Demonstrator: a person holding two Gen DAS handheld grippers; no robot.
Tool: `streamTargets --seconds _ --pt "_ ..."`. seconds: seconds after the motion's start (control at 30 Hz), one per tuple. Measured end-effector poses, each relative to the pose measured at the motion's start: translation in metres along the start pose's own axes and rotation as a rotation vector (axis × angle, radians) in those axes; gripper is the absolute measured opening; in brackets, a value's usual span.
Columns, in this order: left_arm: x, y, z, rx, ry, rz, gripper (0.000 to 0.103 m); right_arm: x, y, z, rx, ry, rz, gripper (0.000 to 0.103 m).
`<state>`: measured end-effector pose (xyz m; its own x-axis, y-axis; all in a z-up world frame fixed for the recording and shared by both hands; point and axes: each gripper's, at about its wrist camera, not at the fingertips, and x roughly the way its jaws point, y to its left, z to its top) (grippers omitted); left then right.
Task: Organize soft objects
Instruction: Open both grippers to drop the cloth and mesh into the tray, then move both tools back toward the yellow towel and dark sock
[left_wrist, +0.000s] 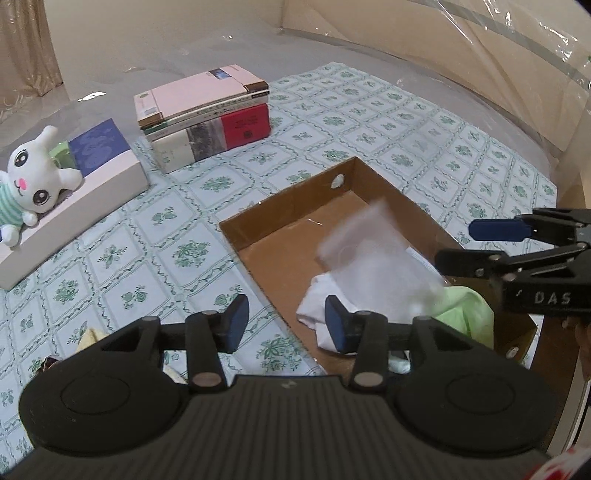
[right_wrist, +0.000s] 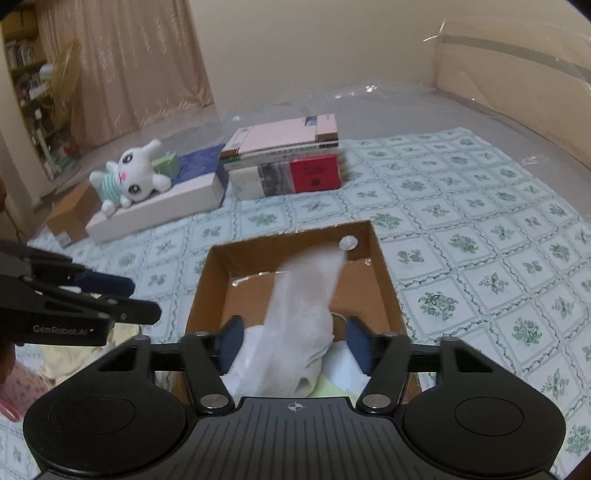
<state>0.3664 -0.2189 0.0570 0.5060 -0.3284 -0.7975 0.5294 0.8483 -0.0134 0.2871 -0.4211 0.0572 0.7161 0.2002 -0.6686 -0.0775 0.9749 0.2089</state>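
An open cardboard box (left_wrist: 295, 199) (right_wrist: 280, 243) sits on the flowered tablecloth. Inside it lie a white cloth (left_wrist: 317, 306) and a light green cloth (left_wrist: 465, 314). A blurred white cloth (right_wrist: 303, 314) (left_wrist: 369, 254) hangs loose over the box, between the fingers of my right gripper (right_wrist: 294, 343) (left_wrist: 476, 245); the pads stand apart from it, so this gripper is open. My left gripper (left_wrist: 286, 325) (right_wrist: 140, 299) is open and holds nothing, over the box's near left rim. A white plush rabbit (left_wrist: 33, 181) (right_wrist: 129, 177) lies on a flat white box at the far left.
A stack of books (left_wrist: 207, 122) (right_wrist: 288, 162) stands behind the cardboard box. The flat white box (left_wrist: 85, 184) (right_wrist: 159, 206) is left of it, with a small brown carton (right_wrist: 74, 214) beyond. Cream cloth (left_wrist: 88, 336) (right_wrist: 74, 354) lies near my left gripper. Clear plastic sheeting lines the back.
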Motion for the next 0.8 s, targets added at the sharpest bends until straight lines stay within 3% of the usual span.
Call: streamTargets --seconds 0.27,0.53,0.8 --pt "-0.03 0.011 -0.012 -0.016 -0.041 0.005 0.052 -0.018 0.004 -0.007 0.024 0.005 0.006 0.062" --pt "-0.095 0.044 -0.026 -0.058 -0.103 0.004 0.055 -0.047 0.045 -0.007 -0.035 -0.024 0.063 0.062" --pt "-0.175 0.105 -0.049 -0.064 -0.162 0.102 0.063 -0.063 0.101 0.0 -0.112 -0.053 0.135 0.062"
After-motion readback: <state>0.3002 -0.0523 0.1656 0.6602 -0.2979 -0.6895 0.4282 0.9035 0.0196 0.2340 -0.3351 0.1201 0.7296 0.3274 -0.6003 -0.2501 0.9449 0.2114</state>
